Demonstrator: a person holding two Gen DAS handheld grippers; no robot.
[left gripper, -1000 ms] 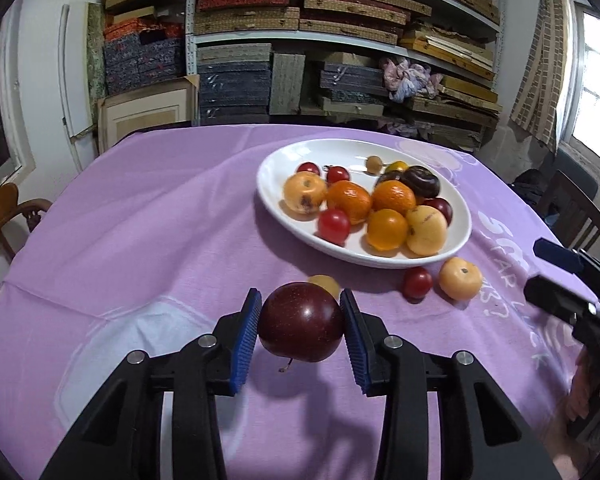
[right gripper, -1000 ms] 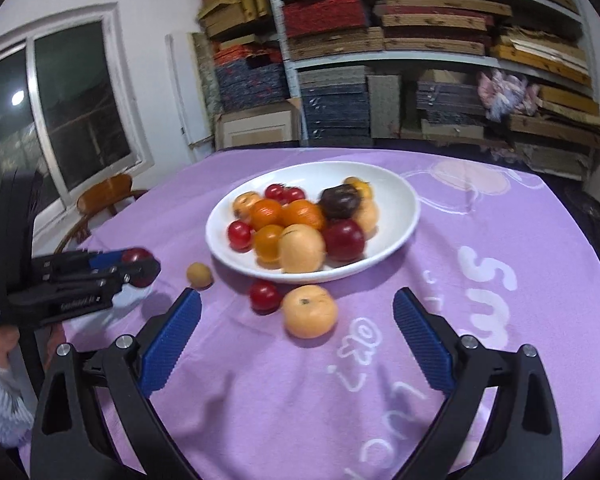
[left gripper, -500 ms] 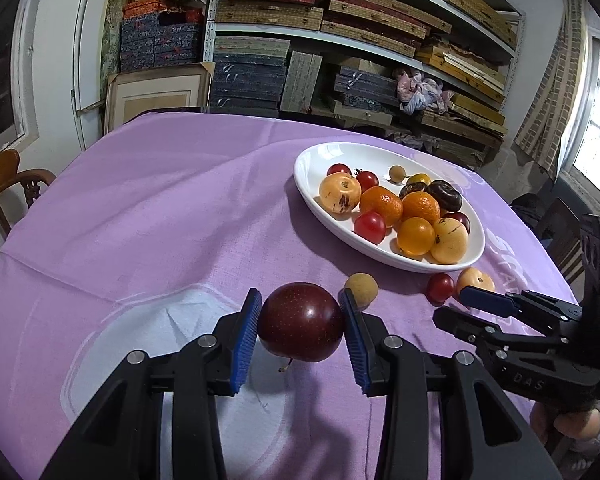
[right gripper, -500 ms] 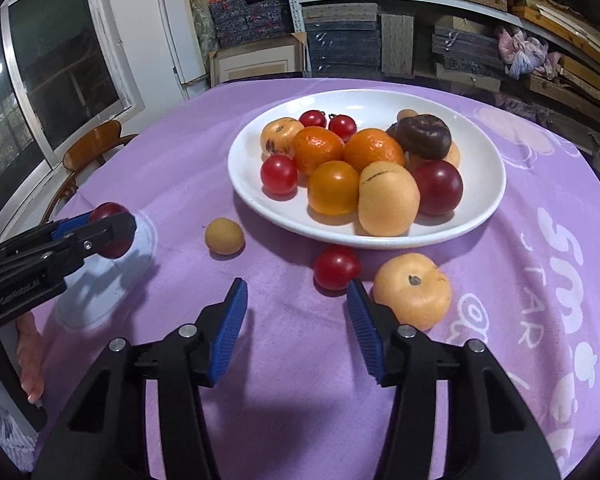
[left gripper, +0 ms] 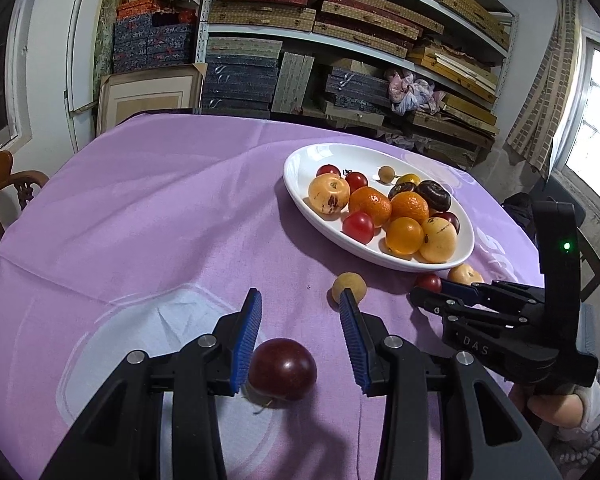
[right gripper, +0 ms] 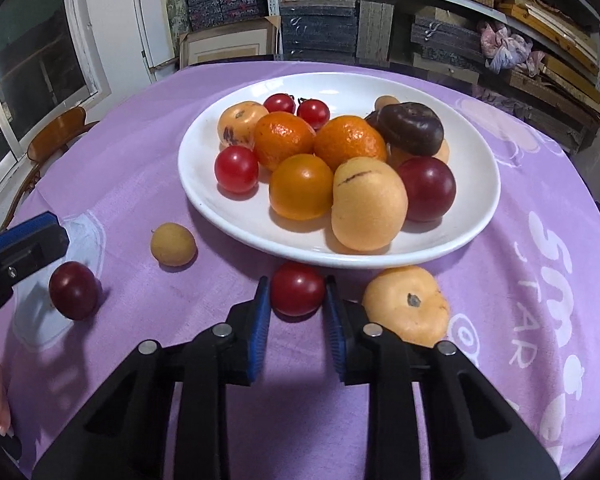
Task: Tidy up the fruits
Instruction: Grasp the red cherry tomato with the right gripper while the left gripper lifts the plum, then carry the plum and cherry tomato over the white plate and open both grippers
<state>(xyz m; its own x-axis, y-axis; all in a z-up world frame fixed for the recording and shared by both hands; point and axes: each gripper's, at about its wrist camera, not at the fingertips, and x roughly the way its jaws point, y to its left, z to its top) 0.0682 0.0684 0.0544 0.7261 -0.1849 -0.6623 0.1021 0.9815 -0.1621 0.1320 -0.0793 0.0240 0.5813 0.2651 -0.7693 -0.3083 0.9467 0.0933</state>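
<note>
The right gripper [right gripper: 294,312] is closing its fingers around a small, smooth, easily bruised cherry tomato [right gripper: 297,289]; the left gripper [left gripper: 300,336] is gaping, its plum [left gripper: 282,369] resting between the fingers.

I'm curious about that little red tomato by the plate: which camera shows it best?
The right wrist view: the tomato sits large and whole between the right gripper fingers. In the left wrist view, it is small, partly hidden behind that gripper.
</note>
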